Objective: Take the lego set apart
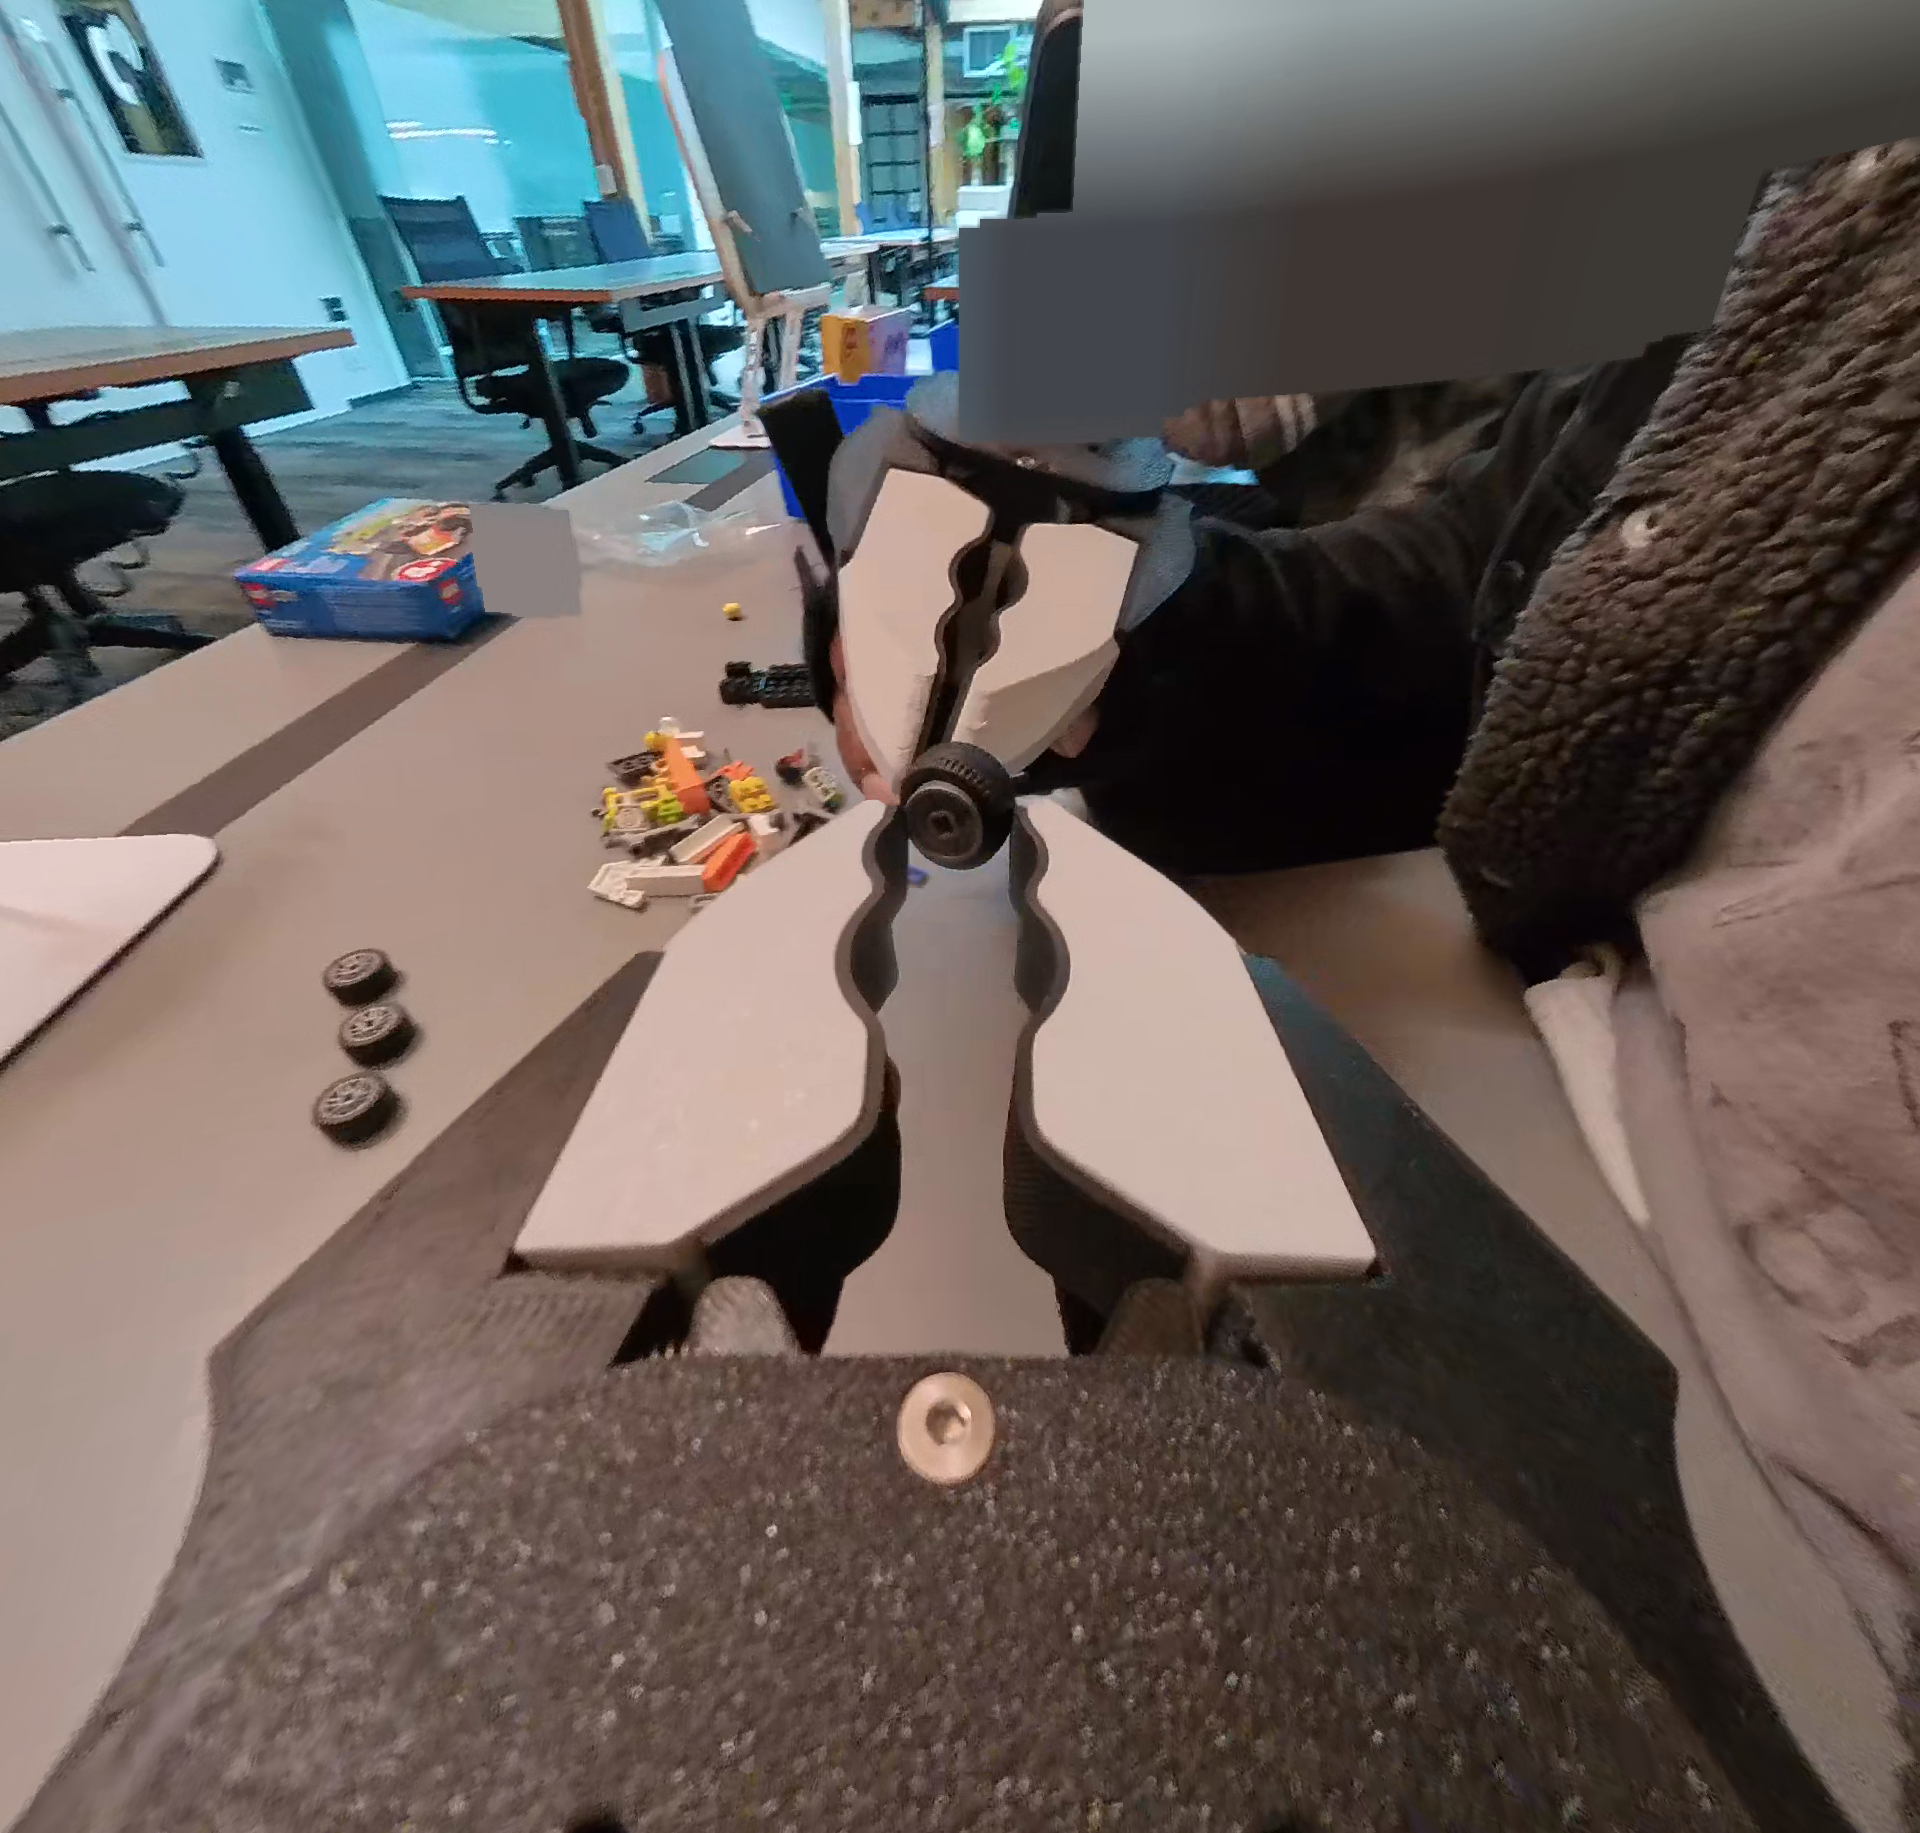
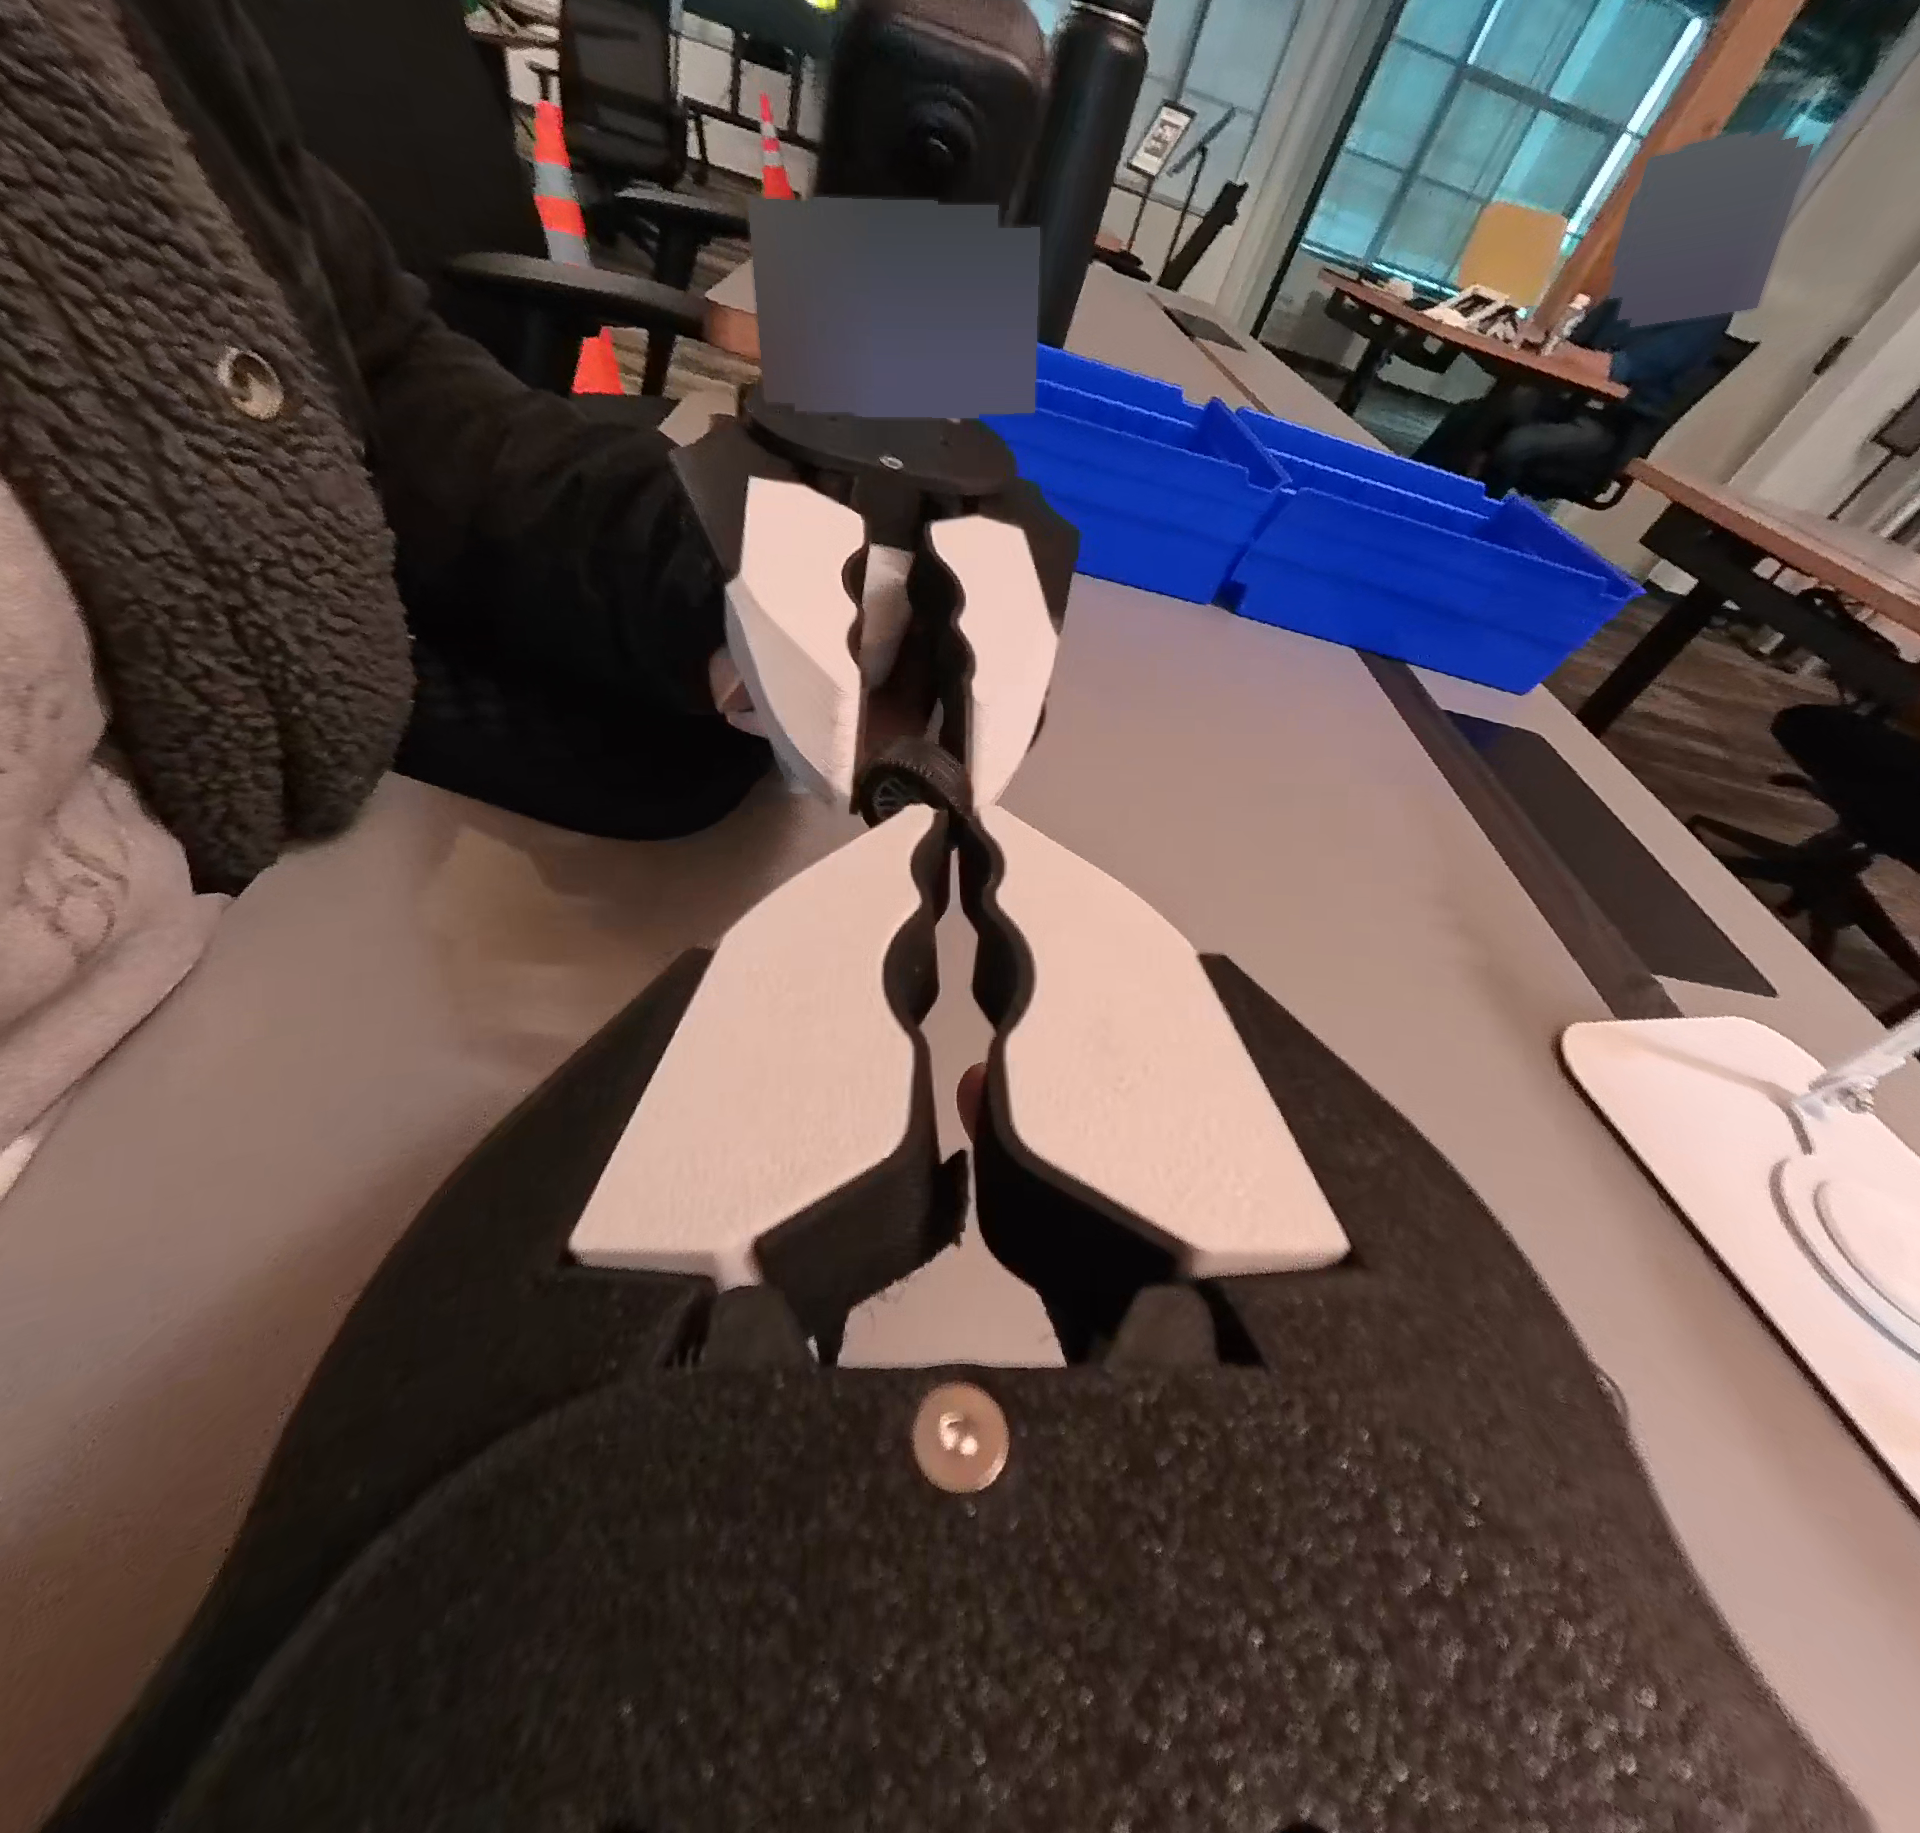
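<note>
A small black lego wheel point(image 1: 954, 813) is held above the grey table point(image 1: 312, 848) between the two grippers, which face each other tip to tip. My left gripper point(image 1: 952, 833) is shut on the wheel; its hub faces the left wrist camera. In the right wrist view the wheel point(image 2: 914, 784) sits at the far gripper's tips. My right gripper point(image 2: 943, 825) is shut with only a thin gap, its tips against the wheel; I cannot tell whether it pinches any part. Three more wheels point(image 1: 364, 1035) lie in a row at the left. A pile of loose pieces point(image 1: 686, 817) lies beyond them.
A black lego part point(image 1: 769, 684) and a tiny yellow piece point(image 1: 734, 610) lie past the pile. A blue lego box point(image 1: 364, 578), a clear bag point(image 1: 675, 526), blue bins point(image 2: 1299, 526) and a white pad point(image 2: 1714, 1139) stand on the table. A person's dark sleeve point(image 1: 1299, 692) is close behind. My left and right fingertips are right by each other.
</note>
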Demonstrator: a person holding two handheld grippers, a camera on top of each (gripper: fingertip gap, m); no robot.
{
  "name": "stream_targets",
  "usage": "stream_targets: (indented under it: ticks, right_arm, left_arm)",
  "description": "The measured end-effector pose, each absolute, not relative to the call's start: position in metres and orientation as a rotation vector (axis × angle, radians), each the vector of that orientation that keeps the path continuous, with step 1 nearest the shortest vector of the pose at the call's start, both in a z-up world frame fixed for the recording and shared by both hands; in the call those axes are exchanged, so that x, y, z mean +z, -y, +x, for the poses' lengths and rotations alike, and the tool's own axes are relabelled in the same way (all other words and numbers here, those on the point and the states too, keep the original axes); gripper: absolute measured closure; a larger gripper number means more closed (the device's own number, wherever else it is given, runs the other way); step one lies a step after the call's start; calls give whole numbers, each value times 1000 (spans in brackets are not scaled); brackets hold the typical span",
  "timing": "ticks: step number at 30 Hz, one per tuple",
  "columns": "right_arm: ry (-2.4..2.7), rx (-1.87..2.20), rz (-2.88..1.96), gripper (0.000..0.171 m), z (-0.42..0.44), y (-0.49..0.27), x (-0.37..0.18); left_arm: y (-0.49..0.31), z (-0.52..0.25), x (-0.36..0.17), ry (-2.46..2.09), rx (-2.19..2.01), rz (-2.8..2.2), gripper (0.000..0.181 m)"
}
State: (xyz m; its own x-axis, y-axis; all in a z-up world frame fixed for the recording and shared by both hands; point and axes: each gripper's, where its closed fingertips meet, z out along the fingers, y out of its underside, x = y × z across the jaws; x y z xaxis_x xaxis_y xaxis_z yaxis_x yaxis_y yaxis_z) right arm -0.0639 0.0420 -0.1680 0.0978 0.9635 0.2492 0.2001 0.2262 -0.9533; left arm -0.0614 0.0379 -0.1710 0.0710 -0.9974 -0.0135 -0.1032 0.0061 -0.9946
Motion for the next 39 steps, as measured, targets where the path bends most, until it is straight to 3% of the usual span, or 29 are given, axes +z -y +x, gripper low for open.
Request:
stream_targets:
  ticks: [9, 11, 12, 15, 19, 22, 31, 37, 39]
  right_arm:
    - [1336, 717, -1236, 170, -62, -52, -169]
    - [1331, 696, -1242, 171, -56, -55, -168]
    - [1326, 696, -1246, 171, -53, -55, -168]
    - [1277, 633, -1236, 171, -48, -64, -162]
    - [1287, 676, -1230, 171, -43, -62, -161]
    - [1289, 717, -1245, 171, -48, -61, -166]
    - [1346, 669, -1377, 171, -51, -73, -197]
    - [1314, 461, -1618, 171, 10, -115, -213]
    - [1214, 408, -1673, 164, 43, -129, -204]
  left_arm:
    - [-48, -65, -172, -1206, -938, -1335, 163]
    - [-64, -79, -163, -1097, -892, -1330, 181]
    - [-65, -86, -157, -1081, -938, -1326, 181]
    - [-39, -60, -177, -1268, -835, -1280, 181]
    - [-54, -70, -167, -1169, -907, -1312, 181]
    - [-52, -65, -165, -1166, -903, -1297, 164]
    - [-73, -70, -193, -1192, -743, -1421, 158]
    - [-86, -81, -195, -1124, -757, -1491, 164]
    - [-87, -81, -198, -1132, -734, -1492, 164]
